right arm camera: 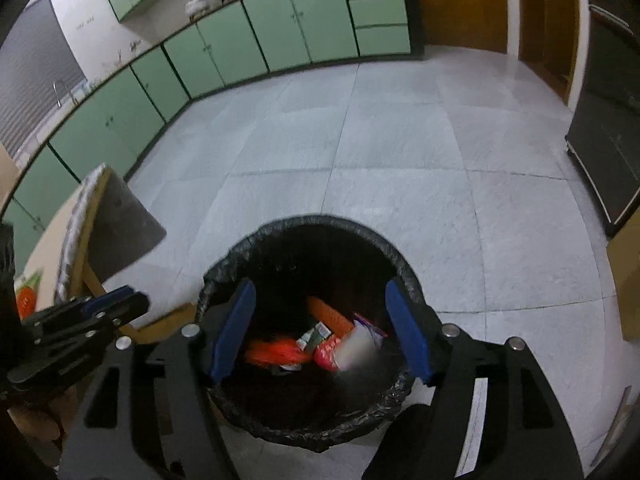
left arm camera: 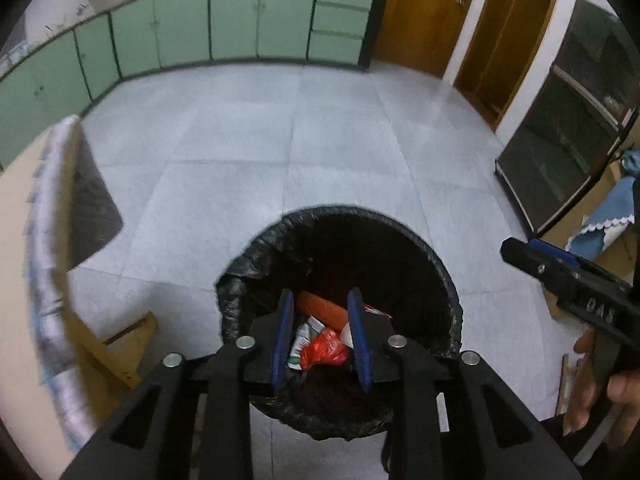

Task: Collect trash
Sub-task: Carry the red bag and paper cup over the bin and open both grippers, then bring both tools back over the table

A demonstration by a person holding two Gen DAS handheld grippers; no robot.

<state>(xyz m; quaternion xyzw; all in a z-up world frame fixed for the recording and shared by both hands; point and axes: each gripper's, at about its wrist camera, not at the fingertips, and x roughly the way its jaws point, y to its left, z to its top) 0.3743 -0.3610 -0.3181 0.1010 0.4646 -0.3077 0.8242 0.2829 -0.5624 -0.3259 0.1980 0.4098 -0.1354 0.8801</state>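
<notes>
A bin lined with a black bag (left arm camera: 360,216) (right arm camera: 320,222) stands on the tiled floor right below both grippers. Inside lie an orange wrapper (left arm camera: 320,306) (right arm camera: 328,312), a red packet (left arm camera: 324,350) (right arm camera: 326,354) and a white-green packet (left arm camera: 302,338). A blurred white piece (right arm camera: 358,348) shows beside the red packet. My left gripper (left arm camera: 320,294) hangs over the bin's near side, jaws slightly apart, nothing pressed between its blue pads. My right gripper (right arm camera: 320,285) is over the bin too, jaws wide, holding nothing. Each gripper shows in the other's view: right (left arm camera: 560,268), left (right arm camera: 100,308).
A cloth-edged table (left arm camera: 52,240) with a wooden leg (left arm camera: 120,340) stands close on the left of the bin. Green cabinets (left arm camera: 240,20) line the far wall, beside a wooden door (left arm camera: 424,12). A dark glass cabinet (left arm camera: 568,132) stands at right. A person's hand (left arm camera: 592,392) holds the right gripper.
</notes>
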